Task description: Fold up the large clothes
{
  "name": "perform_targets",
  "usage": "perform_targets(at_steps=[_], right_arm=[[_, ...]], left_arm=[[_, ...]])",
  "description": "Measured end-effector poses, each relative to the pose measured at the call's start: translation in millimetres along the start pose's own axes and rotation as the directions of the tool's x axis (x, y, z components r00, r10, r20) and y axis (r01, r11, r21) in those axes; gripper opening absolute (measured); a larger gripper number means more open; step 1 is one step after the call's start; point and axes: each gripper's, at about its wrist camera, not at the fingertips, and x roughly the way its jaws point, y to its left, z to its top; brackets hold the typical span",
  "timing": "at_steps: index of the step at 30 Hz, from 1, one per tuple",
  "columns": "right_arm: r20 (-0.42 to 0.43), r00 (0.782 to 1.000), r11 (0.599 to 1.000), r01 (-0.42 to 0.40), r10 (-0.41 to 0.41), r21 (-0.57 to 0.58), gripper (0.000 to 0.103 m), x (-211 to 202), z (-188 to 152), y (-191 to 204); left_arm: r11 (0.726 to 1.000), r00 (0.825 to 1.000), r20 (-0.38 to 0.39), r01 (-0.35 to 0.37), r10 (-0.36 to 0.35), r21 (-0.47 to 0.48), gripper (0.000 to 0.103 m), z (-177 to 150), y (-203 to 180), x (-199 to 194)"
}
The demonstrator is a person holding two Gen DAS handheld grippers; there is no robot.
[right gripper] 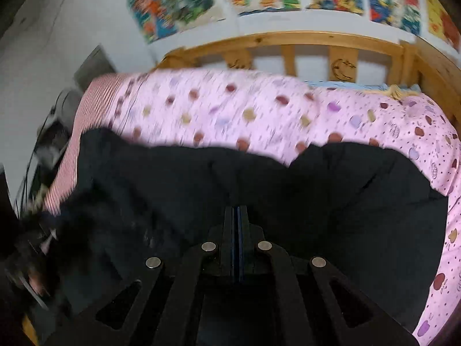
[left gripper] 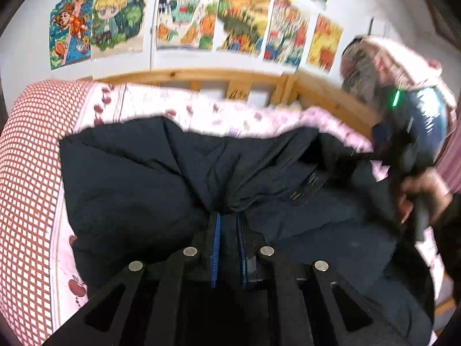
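Lay spread over the pink dotted sheet of a wooden bed: a dark garment. Pinched a bunched fold of it, left gripper narrow. Clamped tight on the cloth, right gripper.

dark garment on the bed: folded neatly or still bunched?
Still bunched. The dark garment lies rumpled on the pink bedsheet, creases fanning from where the left hand-held gripper pinches it; no clean fold edges show.

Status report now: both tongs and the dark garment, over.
Left tongs shut on dark garment, cloth bunched at the tips. Right tongs shut on its fabric too. Garment on pink bedsheet. Nothing in the way.
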Motion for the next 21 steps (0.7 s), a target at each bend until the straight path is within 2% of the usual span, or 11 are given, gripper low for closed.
perform_targets(at_steps=[3,5,7,9,10,11,12,16,18,21], right_arm=[[-0.017,1.0,0.999,-0.001,0.0,-0.044,0.002,-2.4,-18.3,0.9],[-0.028,1.0,0.999,0.006,-0.008,-0.054,0.002,-2.7,-21.2,-2.7],[-0.032,0.999,0.999,0.014,-0.015,-0.052,0.002,-0.7,-20.2,-3.1],[-0.033,0.999,0.999,0.019,-0.021,-0.049,0.002,1.8,-23.6,-3.6],[-0.044,0.999,0.999,0.022,-0.024,-0.046,0.002,6.2,-25.9,-4.9],[-0.06,0.998,0.999,0.026,-0.028,-0.041,0.002,13.7,-27.2,-7.7],[-0.075,0.997,0.999,0.027,-0.029,-0.036,0.002,19.1,-32.6,-9.0],[-0.066,0.998,1.0,0.0,0.001,0.029,0.0,43.3,-50.7,-23.2],[-0.042,0.999,0.999,-0.006,0.008,0.046,0.0,47.1,-56.4,-24.5],[0.005,1.0,0.999,-0.012,0.012,0.044,0.0,30.6,-53.9,-20.4]], left_arm=[[0.997,0.991,0.111,0.074,-0.07,-0.029,0.014,6.7,5.9,-20.9],[0.993,0.987,0.128,0.106,-0.099,-0.055,0.014,15.3,4.4,-19.4],[0.99,0.992,0.074,0.11,-0.104,-0.086,0.014,27.6,-0.8,0.7],[0.99,0.992,-0.049,0.107,-0.112,-0.094,0.014,32.4,-7.4,34.2],[0.992,0.989,-0.111,0.085,-0.095,-0.09,0.014,32.0,-10.8,49.5],[0.995,0.978,-0.19,0.067,-0.081,-0.077,0.014,27.8,-13.8,70.6],[0.997,0.971,-0.232,0.046,-0.057,-0.055,0.013,23.5,-15.2,83.3],[1.0,0.958,-0.287,-0.005,0.012,0.026,0.006,6.5,-16.6,105.7],[1.0,0.955,-0.296,-0.015,0.02,0.019,0.006,-0.9,-12.1,112.8],[0.999,0.964,-0.265,-0.017,0.024,0.027,0.006,-6.2,-11.0,111.1]])
